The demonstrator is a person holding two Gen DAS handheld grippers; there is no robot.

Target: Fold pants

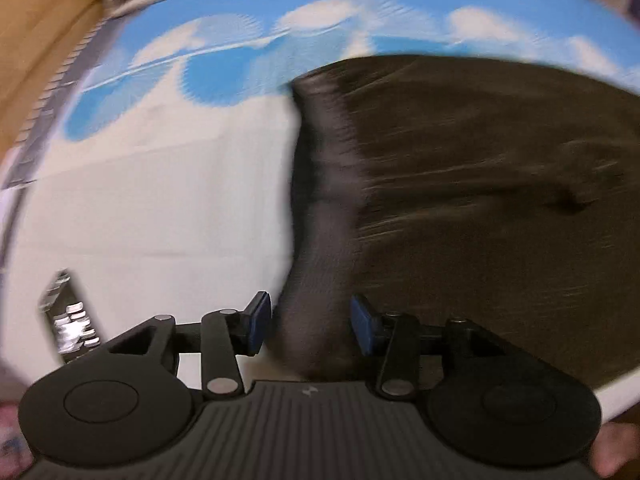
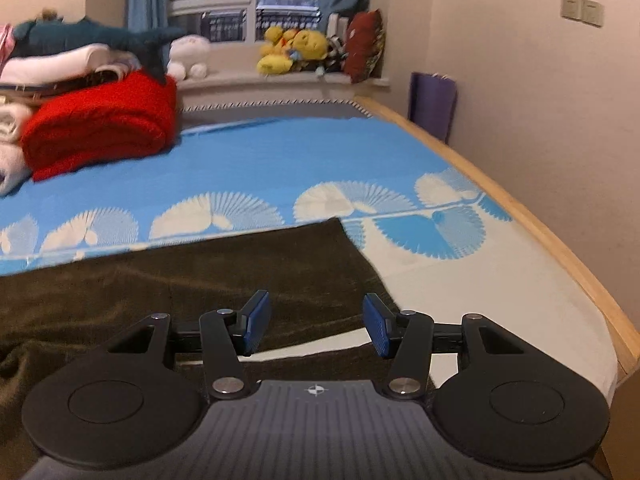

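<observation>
Dark olive-brown pants [image 1: 480, 184] lie flat on the blue and white bedsheet [image 1: 160, 208]. In the left wrist view, which is motion-blurred, the grey waistband [image 1: 324, 200] runs down the pants' left edge. My left gripper [image 1: 310, 326] is open, its blue pads either side of the waistband's near end, holding nothing. In the right wrist view the pants [image 2: 200, 280] spread left, their leg ends near my right gripper [image 2: 316, 320]. It is open and empty, just above the cloth.
A red folded blanket [image 2: 100, 124] and stacked bedding [image 2: 48, 64] sit at the bed's far left. Plush toys [image 2: 296, 50] line the window sill. The wooden bed frame [image 2: 560, 240] runs along the right, near the wall. A purple mat [image 2: 432, 104] leans there.
</observation>
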